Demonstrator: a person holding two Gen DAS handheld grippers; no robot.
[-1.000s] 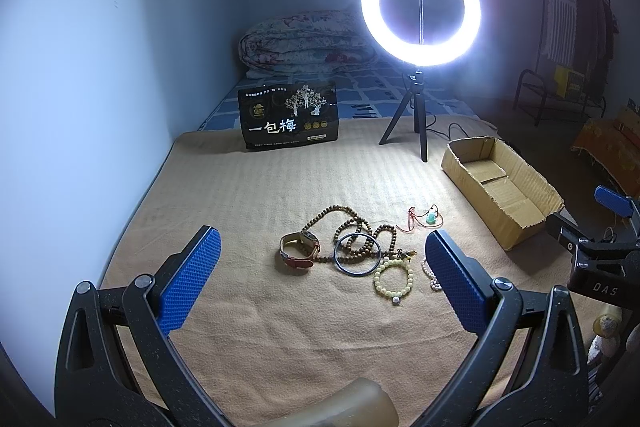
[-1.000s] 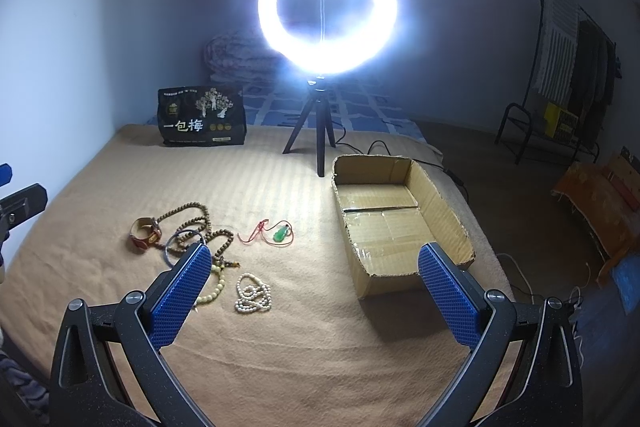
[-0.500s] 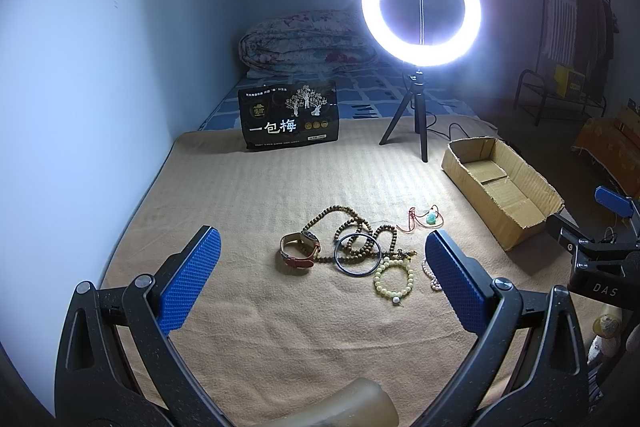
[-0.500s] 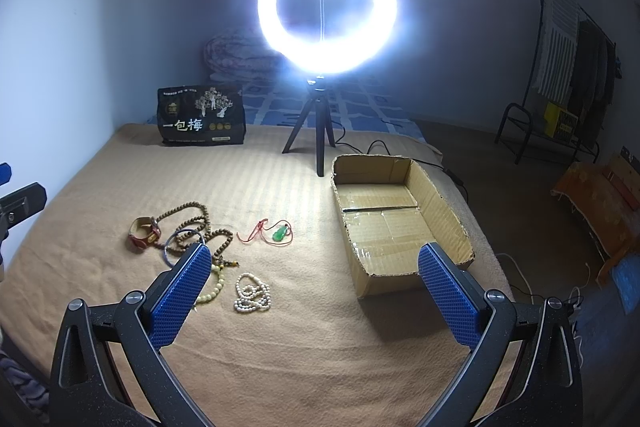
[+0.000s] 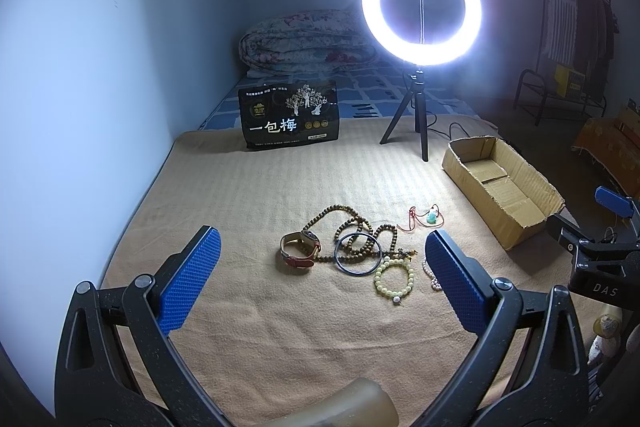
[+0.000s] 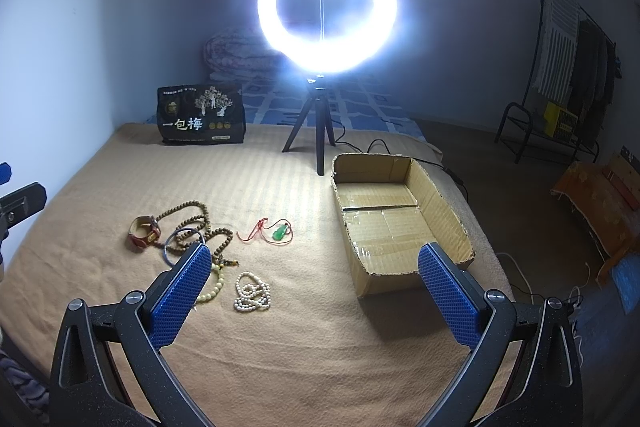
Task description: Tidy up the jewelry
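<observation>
Jewelry lies in a cluster on the tan blanket: a red-strap watch [image 5: 300, 251], a long brown bead necklace [image 5: 352, 227], a dark bangle [image 5: 357, 253], a pale yellow bead bracelet [image 5: 394, 277], a green pendant on red cord [image 5: 431, 218] and a white pearl strand [image 6: 252, 293]. An open, empty cardboard box [image 6: 400, 223] stands to their right. My left gripper [image 5: 320, 287] is open and empty, held before the cluster. My right gripper [image 6: 314, 293] is open and empty, between the pearls and the box.
A lit ring light on a black tripod [image 5: 420, 115] stands behind the jewelry, with a cable trailing right. A black printed bag [image 5: 289, 119] stands at the back left. A folded quilt [image 5: 308, 43] lies beyond. A wall runs along the left; the bed edge drops off right.
</observation>
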